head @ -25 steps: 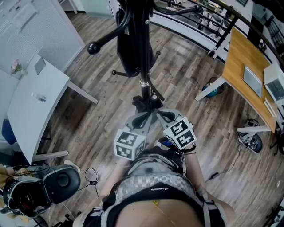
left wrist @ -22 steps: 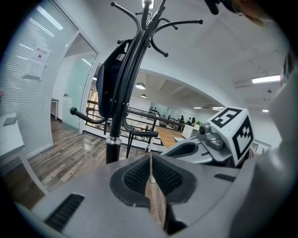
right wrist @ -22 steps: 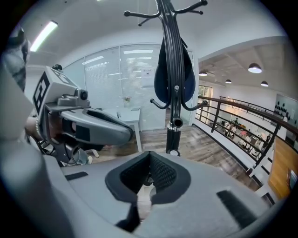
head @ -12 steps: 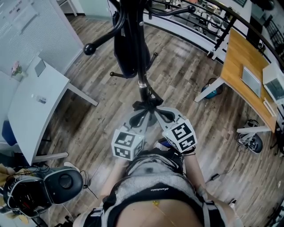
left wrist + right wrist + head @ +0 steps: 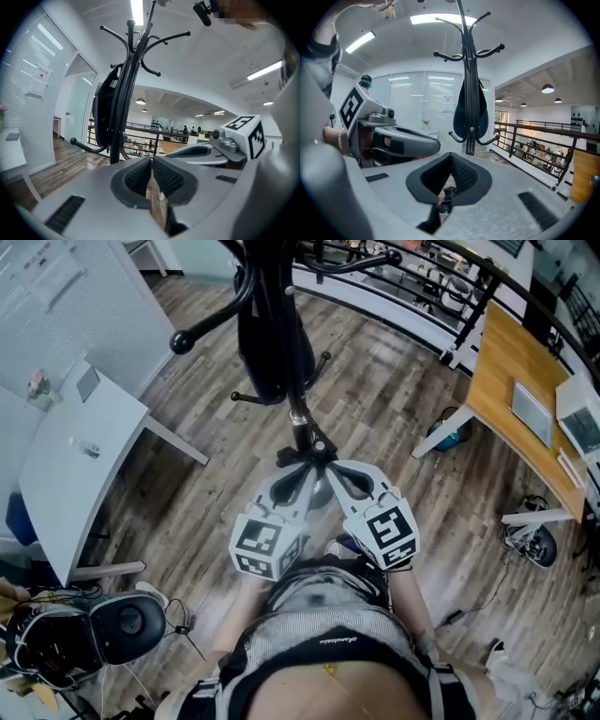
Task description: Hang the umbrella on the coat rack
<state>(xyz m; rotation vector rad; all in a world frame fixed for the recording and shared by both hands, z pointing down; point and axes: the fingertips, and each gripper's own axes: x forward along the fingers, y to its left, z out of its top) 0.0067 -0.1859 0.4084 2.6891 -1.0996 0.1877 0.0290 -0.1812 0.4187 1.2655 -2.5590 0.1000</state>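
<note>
The black coat rack (image 5: 298, 418) stands straight ahead, its pole (image 5: 469, 79) and curved hooks also filling the left gripper view (image 5: 123, 108). A dark blue, bag-like thing (image 5: 267, 348) hangs on it (image 5: 459, 112). Both grippers are held side by side in front of the person's chest, tips together and pointing at the rack. My right gripper (image 5: 451, 157) is shut on a black strap (image 5: 446, 199); what hangs from the strap is hidden beneath the jaws. My left gripper (image 5: 151, 161) is shut, with nothing visible between its pads. In the head view a black bundle (image 5: 302, 457) sits at the meeting tips.
A white table (image 5: 75, 456) stands to the left and a wooden desk (image 5: 511, 371) with a laptop to the right. A black railing (image 5: 441, 287) runs behind the rack. A dark bag (image 5: 122, 624) and cables lie on the wood floor at lower left.
Both grippers have risen together, showing larger and a little higher in the head view, tips still joined. The rack has shifted slightly up and left in the picture.
</note>
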